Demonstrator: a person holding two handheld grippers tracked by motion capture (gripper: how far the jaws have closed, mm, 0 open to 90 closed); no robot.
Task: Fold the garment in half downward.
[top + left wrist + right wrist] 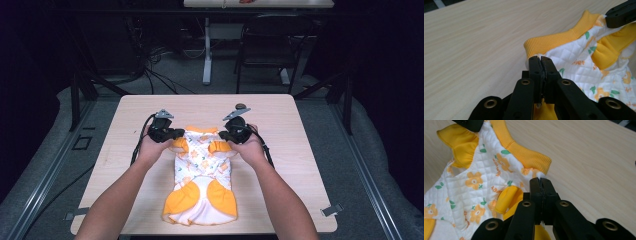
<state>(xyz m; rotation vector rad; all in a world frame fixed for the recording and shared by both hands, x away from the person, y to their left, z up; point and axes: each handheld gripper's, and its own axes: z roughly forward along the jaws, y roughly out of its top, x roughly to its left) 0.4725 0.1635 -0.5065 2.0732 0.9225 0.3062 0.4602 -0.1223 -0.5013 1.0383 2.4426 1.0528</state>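
Here, mid-table, a small quilted garment (202, 177) lies flat on the wooden table (300, 150), white with orange flowers, green leaves and solid orange patches, its ribbed orange collar (559, 42) at the far end from the person. Left gripper (172, 134): jaws pressed together on the fabric at one corner of the collar, cloth pinched between them in the left gripper view. Right gripper (225, 136): the same at the opposite corner, jaws closed on the hem just beside the ribbing. Progress, as I judge it: both grips are taken and the top edge is held at two points; the body looks spread and fairly smooth, no fold made yet. What is left seems to be the fold or lift itself. Writing: small orange lettering printed between the flowers (496, 168), too small and blurred to read; no brand tag visible.
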